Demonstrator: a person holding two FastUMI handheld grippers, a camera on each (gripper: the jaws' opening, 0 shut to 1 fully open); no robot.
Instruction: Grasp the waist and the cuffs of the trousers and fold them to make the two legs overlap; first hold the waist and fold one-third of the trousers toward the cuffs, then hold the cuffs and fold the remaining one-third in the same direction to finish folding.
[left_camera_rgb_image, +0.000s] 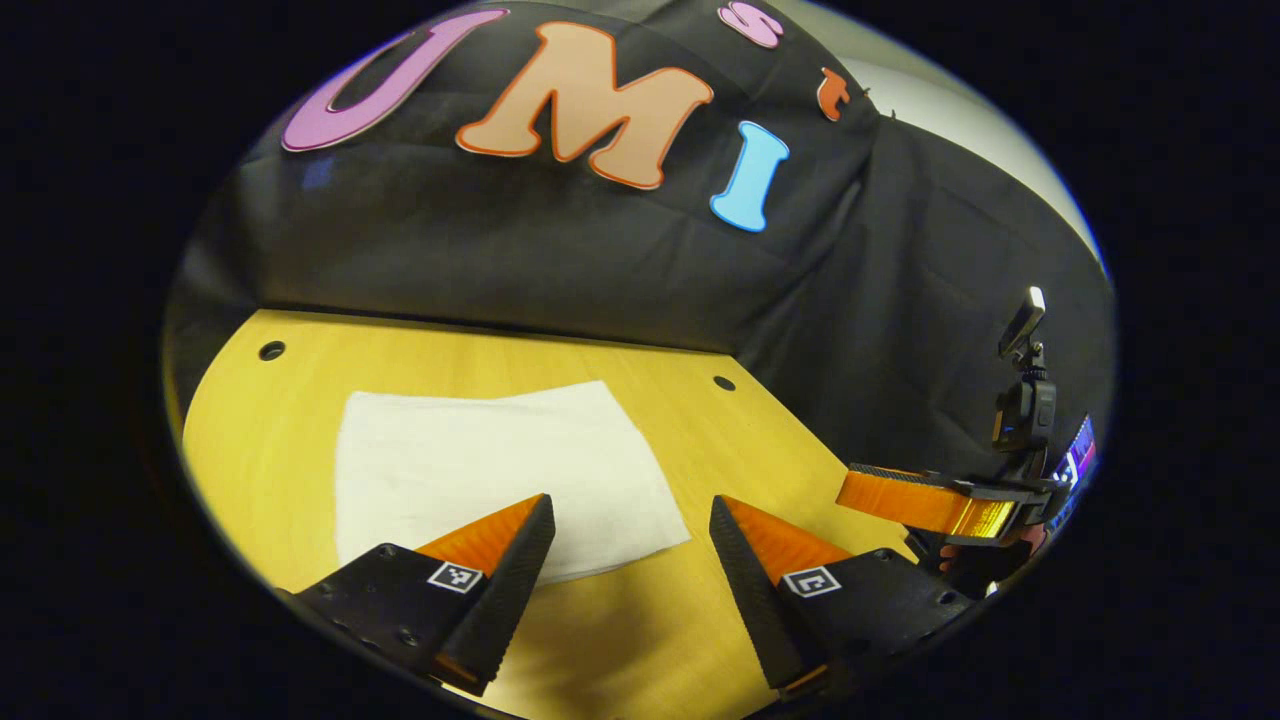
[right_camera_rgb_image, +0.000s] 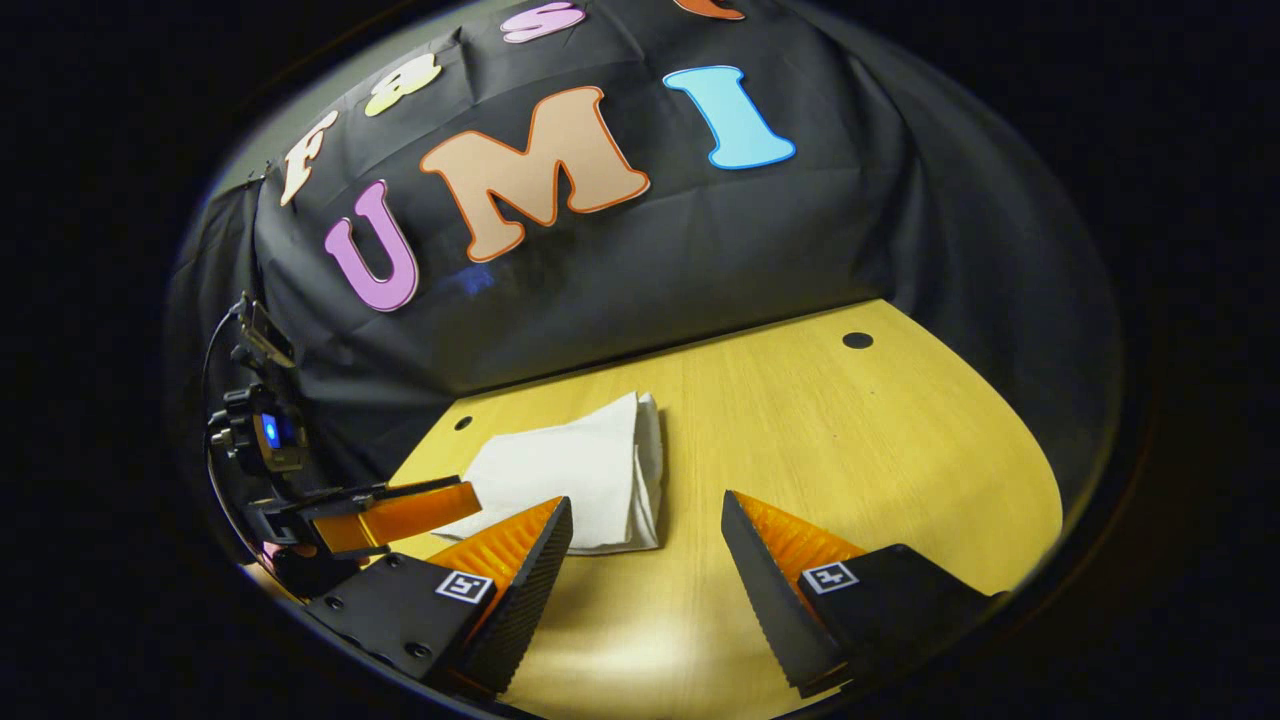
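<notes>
Folded trousers (left_camera_rgb_image: 500, 475) on table (left_camera_rgb_image: 760, 440) (white), ahead of both wide-open, empty hand-held grippers (left_camera_rgb_image: 630, 540) (right_camera_rgb_image: 645, 545)

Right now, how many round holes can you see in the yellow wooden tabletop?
2. One round hole sits near the far left corner of the yellow wooden tabletop, the other near the far right, beyond the folded white trousers. More may be hidden.

The trousers (left_camera_rgb_image: 500, 475) are plain white, with no print or stripe, and their stacked layers (right_camera_rgb_image: 645, 470) at the 3 o'clock edge show the same white. The table (left_camera_rgb_image: 700, 620) beneath them is a warm yellow wood with fine straight grain, marked by small dark round holes (right_camera_rgb_image: 857, 340). Behind, at 12 o'clock, the booth's wall (right_camera_rgb_image: 700, 250) is black cloth.
</notes>
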